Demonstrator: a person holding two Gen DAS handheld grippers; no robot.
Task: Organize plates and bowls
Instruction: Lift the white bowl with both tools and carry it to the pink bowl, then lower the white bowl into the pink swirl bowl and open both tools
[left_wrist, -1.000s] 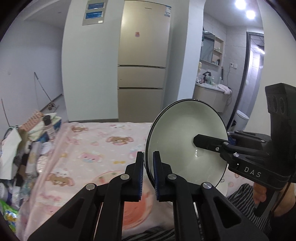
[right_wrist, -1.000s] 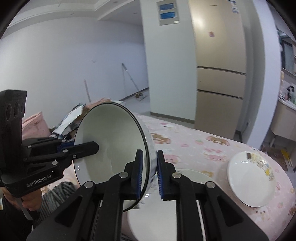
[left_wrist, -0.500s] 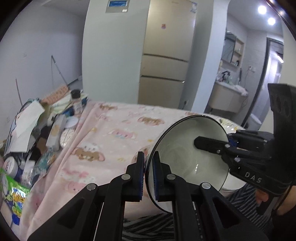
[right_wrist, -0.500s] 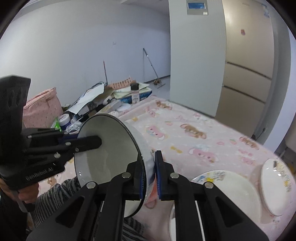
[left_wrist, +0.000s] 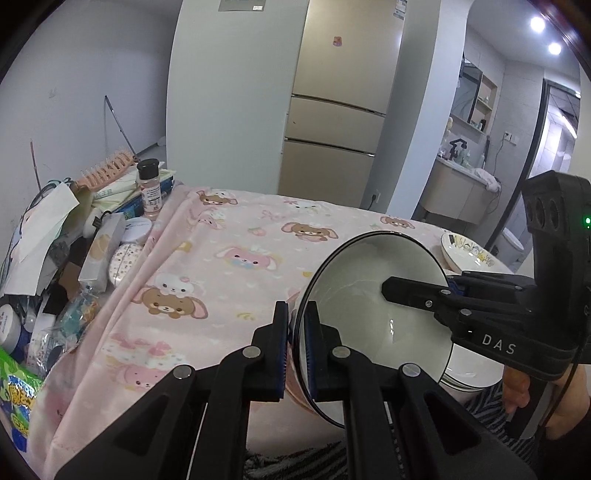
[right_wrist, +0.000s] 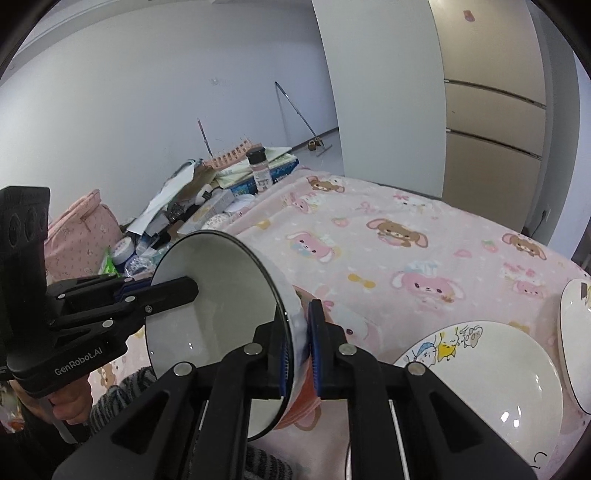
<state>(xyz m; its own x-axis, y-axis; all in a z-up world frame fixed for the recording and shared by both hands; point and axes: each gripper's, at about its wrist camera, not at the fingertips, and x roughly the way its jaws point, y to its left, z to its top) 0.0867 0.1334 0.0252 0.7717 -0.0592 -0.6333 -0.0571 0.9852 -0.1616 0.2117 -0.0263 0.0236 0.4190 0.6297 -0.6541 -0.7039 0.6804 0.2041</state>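
Observation:
Both grippers hold one white bowl with a dark rim (left_wrist: 373, 314), tilted on its side above the near edge of the pink cartoon tablecloth (left_wrist: 236, 266). My left gripper (left_wrist: 294, 347) is shut on its left rim. My right gripper (right_wrist: 298, 350) is shut on the opposite rim of the bowl (right_wrist: 221, 306). A white plate with cartoon prints (right_wrist: 484, 373) lies on the cloth to the right. Another printed dish (right_wrist: 576, 332) lies past it, and it shows in the left wrist view (left_wrist: 467, 253).
A cluttered pile with a spice jar (left_wrist: 149, 188), boxes and packets lines the table's left side. A pink bag (right_wrist: 79, 240) sits beyond it. A fridge (left_wrist: 340, 110) stands behind the table. A white dish (left_wrist: 469, 373) lies under the bowl at the right.
Both grippers have lowered the bowl from up in the air toward the table's near edge and tilted the views downward. Both grips on the rim are unchanged.

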